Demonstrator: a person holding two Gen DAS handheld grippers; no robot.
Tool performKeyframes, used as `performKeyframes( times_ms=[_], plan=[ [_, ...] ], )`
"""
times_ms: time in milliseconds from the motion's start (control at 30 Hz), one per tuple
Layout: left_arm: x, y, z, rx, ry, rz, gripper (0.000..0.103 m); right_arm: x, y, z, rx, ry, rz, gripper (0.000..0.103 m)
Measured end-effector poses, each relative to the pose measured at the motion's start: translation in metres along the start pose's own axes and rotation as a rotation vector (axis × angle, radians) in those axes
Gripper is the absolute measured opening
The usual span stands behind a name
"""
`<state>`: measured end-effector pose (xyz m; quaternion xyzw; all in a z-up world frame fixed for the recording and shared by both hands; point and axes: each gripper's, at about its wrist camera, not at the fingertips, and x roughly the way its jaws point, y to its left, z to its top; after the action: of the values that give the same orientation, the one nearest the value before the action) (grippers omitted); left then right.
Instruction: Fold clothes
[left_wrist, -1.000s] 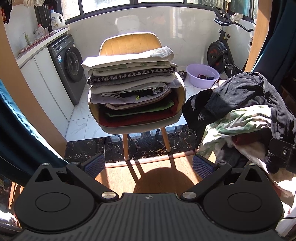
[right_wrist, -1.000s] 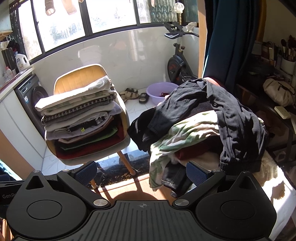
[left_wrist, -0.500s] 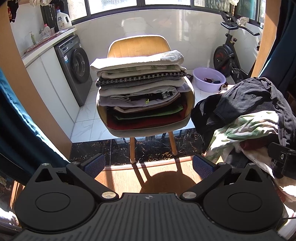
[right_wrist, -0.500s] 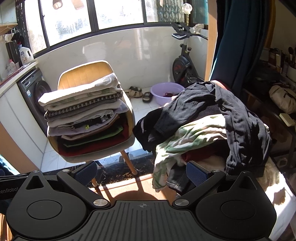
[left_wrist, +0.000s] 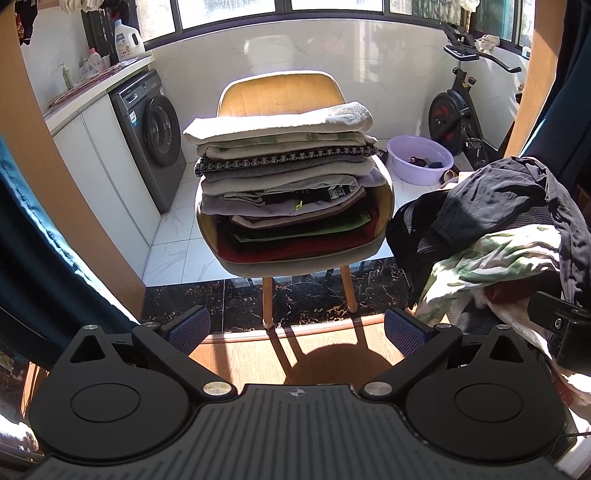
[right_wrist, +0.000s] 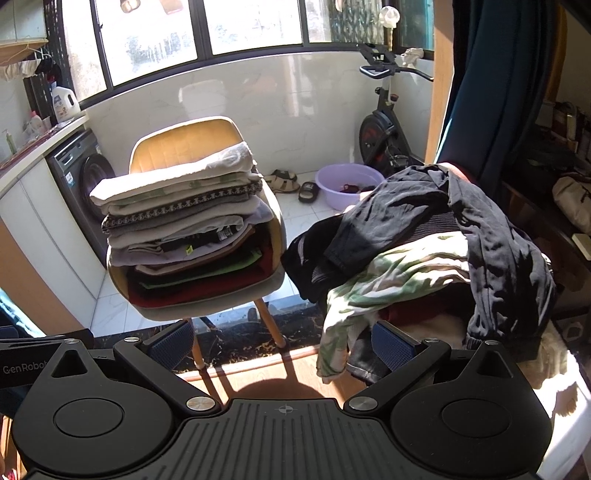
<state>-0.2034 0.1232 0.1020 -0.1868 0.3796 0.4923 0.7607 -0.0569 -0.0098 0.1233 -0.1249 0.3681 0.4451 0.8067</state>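
A tall stack of folded clothes (left_wrist: 288, 177) (right_wrist: 184, 229) fills the seat of a tan chair (left_wrist: 280, 92) (right_wrist: 184, 140). To its right lies a heap of unfolded clothes (left_wrist: 495, 229) (right_wrist: 436, 251), with a black garment (right_wrist: 480, 221) draped over a green-and-white one (right_wrist: 399, 273). My left gripper (left_wrist: 297, 328) is open and empty, held back from the chair above the wood floor. My right gripper (right_wrist: 282, 339) is open and empty too, its right finger (right_wrist: 391, 343) in front of the heap's lower edge. The right gripper's body (left_wrist: 561, 328) shows at the left wrist view's right edge.
A washing machine (left_wrist: 151, 136) under a white counter stands at the left. A purple basin (left_wrist: 421, 158) (right_wrist: 347, 184), sandals (right_wrist: 291, 184) and an exercise bike (left_wrist: 465, 110) (right_wrist: 384, 122) are on the tiled floor behind. Dark curtains (left_wrist: 33, 236) (right_wrist: 491, 74) hang at both sides.
Both views have swung: the chair and stack shift right and grow larger in each frame. The grippers stay open and nothing has been picked up.
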Motion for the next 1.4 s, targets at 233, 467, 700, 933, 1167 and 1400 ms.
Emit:
performKeyframes(
  times_ms=[233,467,700,933,1167,1400],
  plan=[
    [0.0,0.005,0.007,-0.008,-0.007,-0.01,0.103,-0.003,0.002,0.002,0.0,-0.014,-0.009,0.102],
    [-0.002,0.013,0.011,-0.053,-0.026,-0.04,0.103,-0.008,-0.002,0.005,0.026,-0.032,-0.028,0.102],
    [0.003,0.013,0.008,-0.066,0.008,-0.079,0.103,-0.008,-0.004,0.003,0.036,-0.03,-0.034,0.102],
    [-0.001,0.01,0.006,-0.042,0.009,-0.068,0.103,-0.009,-0.001,0.002,0.027,-0.027,-0.033,0.102],
    [-0.005,0.005,0.005,-0.02,0.003,-0.047,0.103,-0.007,0.002,0.002,0.021,-0.017,-0.034,0.102],
    [-0.005,0.003,0.003,-0.015,0.007,-0.051,0.103,-0.007,0.001,0.0,0.023,-0.008,-0.038,0.102]
  ],
)
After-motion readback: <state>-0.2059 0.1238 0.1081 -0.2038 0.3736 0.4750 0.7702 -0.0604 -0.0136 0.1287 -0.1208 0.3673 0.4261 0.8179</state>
